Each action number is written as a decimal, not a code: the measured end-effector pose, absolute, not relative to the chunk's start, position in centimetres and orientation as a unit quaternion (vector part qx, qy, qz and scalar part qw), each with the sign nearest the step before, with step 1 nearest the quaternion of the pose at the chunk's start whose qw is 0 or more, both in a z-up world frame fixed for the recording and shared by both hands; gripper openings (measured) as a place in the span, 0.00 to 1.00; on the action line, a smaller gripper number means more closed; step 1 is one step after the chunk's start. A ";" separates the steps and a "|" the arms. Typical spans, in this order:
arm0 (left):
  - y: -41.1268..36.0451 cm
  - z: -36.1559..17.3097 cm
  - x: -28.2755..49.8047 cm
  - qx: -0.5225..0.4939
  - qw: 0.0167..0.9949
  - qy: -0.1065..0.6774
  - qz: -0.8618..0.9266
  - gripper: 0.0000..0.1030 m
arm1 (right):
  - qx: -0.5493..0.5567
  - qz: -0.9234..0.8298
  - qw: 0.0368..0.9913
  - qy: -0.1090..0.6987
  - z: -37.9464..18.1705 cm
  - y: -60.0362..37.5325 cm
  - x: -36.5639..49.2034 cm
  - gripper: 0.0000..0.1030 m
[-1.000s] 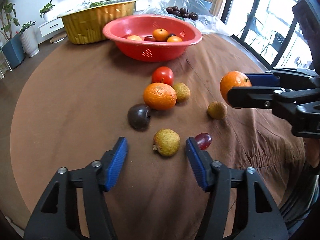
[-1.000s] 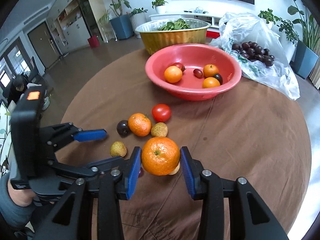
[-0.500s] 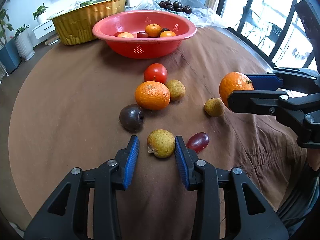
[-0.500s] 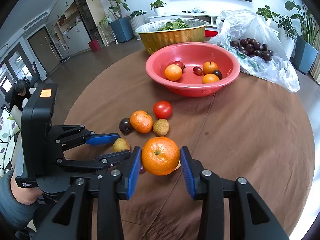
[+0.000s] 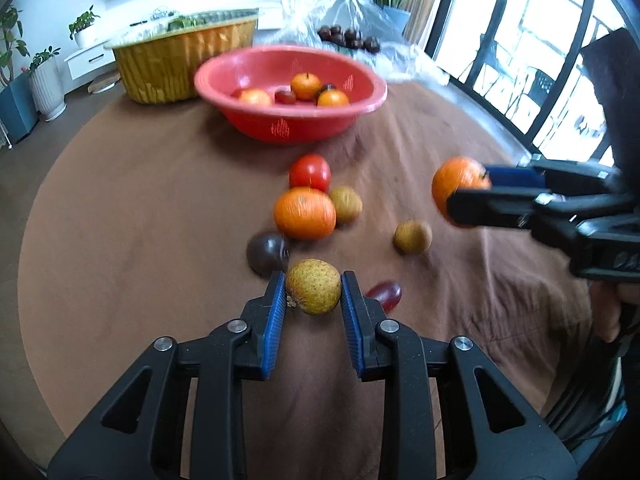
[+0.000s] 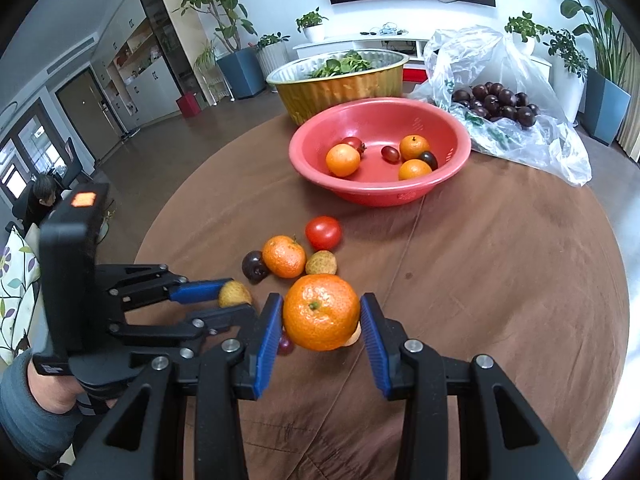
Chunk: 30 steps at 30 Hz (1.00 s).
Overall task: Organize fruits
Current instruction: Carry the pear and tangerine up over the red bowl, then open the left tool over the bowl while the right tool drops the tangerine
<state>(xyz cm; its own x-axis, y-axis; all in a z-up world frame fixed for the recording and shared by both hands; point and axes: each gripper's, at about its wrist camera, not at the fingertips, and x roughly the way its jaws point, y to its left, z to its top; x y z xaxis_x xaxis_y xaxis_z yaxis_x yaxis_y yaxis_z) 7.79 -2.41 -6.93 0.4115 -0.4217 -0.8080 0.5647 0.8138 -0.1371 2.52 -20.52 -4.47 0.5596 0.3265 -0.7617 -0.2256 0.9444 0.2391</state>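
My left gripper (image 5: 313, 294) is shut on a yellow-brown lychee (image 5: 313, 286) and holds it just above the brown cloth. My right gripper (image 6: 321, 314) is shut on a mandarin (image 6: 321, 311) held above the table; it also shows in the left wrist view (image 5: 456, 186). Loose on the cloth lie an orange (image 5: 304, 213), a red tomato (image 5: 310, 172), a dark plum (image 5: 266, 251), two more lychees (image 5: 346, 204) (image 5: 412, 237) and a red grape (image 5: 385, 295). The red bowl (image 6: 448, 128) holds several fruits.
A gold foil tray of greens (image 6: 344, 84) stands behind the bowl. A clear plastic bag of dark plums (image 6: 500, 104) lies at the back right. The round table's edge (image 6: 616, 280) curves close on the right.
My left gripper moved forward, closed on the lychee and lifted it slightly. My right gripper kept holding the mandarin and rose a little.
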 end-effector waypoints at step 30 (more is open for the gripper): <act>-11.2 -5.9 22.4 0.115 0.847 0.421 -0.304 0.25 | 0.043 0.109 0.888 0.445 -4.6 -23.0 18.5 0.41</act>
<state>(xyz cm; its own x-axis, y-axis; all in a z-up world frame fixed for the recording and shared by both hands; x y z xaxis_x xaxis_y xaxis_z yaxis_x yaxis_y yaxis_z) 22.41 -11.16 -5.94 0.4614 -0.4181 -0.7825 0.6111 0.7892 -0.0613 18.53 -23.05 -4.64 0.5796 0.2312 -0.7814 -0.1542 0.9727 0.1734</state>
